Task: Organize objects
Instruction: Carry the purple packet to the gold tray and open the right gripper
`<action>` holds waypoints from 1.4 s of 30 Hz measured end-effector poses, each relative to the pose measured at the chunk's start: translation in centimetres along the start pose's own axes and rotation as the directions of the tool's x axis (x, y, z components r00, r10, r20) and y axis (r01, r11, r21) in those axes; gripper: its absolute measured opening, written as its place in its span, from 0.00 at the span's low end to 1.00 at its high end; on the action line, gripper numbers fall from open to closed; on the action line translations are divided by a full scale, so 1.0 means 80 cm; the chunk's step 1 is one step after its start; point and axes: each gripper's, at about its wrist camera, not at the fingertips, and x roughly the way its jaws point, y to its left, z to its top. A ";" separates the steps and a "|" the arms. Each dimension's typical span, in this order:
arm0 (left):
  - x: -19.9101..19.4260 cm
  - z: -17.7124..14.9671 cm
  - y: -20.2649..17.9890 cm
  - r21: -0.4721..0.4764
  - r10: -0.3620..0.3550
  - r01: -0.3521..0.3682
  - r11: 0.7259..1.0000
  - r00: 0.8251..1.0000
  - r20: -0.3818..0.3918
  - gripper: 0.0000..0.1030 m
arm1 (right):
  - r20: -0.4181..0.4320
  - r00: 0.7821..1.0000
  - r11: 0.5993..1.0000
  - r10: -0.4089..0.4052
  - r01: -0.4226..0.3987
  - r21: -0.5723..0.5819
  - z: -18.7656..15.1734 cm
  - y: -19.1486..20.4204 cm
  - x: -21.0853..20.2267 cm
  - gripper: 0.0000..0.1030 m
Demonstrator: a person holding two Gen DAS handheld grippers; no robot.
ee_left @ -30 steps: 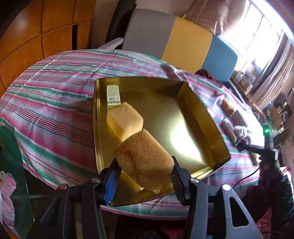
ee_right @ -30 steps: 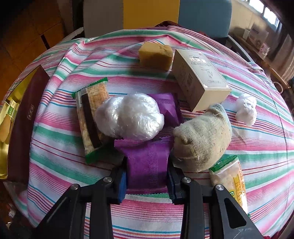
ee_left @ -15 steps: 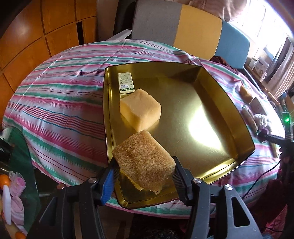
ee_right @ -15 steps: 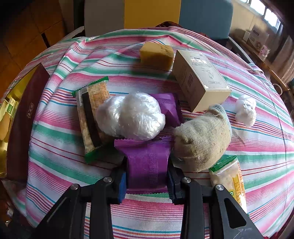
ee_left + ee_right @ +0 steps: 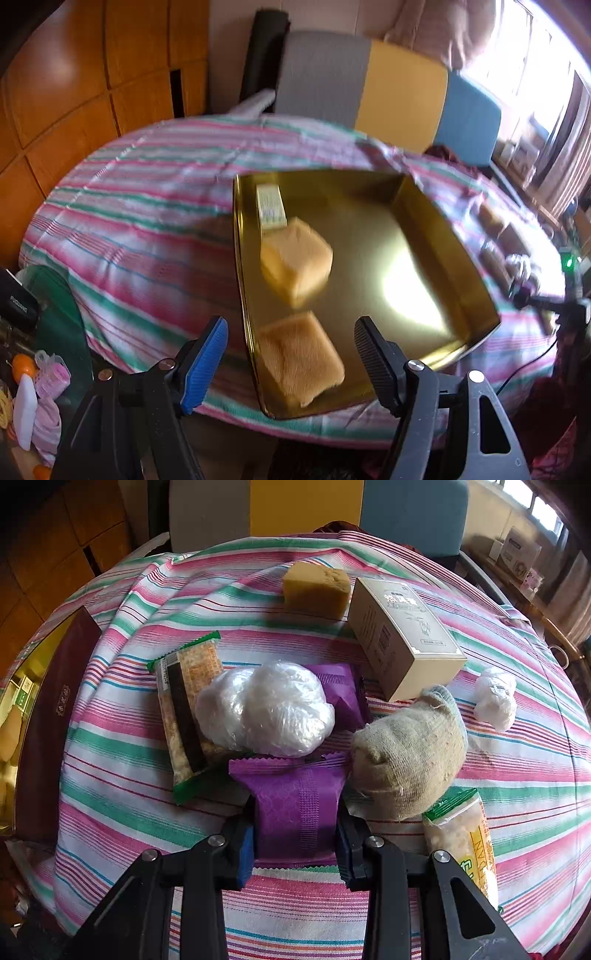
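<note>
Release step on the striped bench (image 5: 140, 206): gold tray (image 5: 436, 218) near its front edge, brown sponge (image 5: 301, 356) dropped at the tray's near corner beside a yellow sponge (image 5: 295, 260); left gripper (image 5: 291, 354) tipped down above, jaws just spread, nothing between; right gripper (image 5: 295, 834) pitched steeply, jaws clamped on purple packet (image 5: 295, 805); next, probably carry that trayward.

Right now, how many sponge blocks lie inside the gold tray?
2: a darker sponge at the gold tray's near left corner and a paler sponge just behind it. None appears hidden.
</note>
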 end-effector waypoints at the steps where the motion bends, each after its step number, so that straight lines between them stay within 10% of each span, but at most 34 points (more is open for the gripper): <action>1: -0.005 0.003 0.000 -0.007 -0.013 0.014 1.000 1.000 0.019 0.70 | -0.005 1.000 1.000 0.003 -0.003 0.000 -0.001 0.001 0.000 0.35; 13: -0.010 0.015 -0.023 -0.014 -0.146 0.147 0.989 0.987 0.066 0.69 | -0.052 0.993 0.994 0.104 -0.106 -0.028 -0.037 0.043 -0.035 0.34; 28: -0.019 0.021 -0.014 -0.031 -0.040 0.044 0.999 0.993 0.110 0.69 | 0.105 0.927 0.910 0.360 -0.324 -0.259 0.003 0.243 -0.113 0.34; 42: -0.014 0.013 0.022 -0.084 0.011 -0.001 0.996 0.993 0.121 0.69 | -0.126 0.933 0.798 0.337 -0.354 -0.487 -0.014 0.425 -0.035 0.37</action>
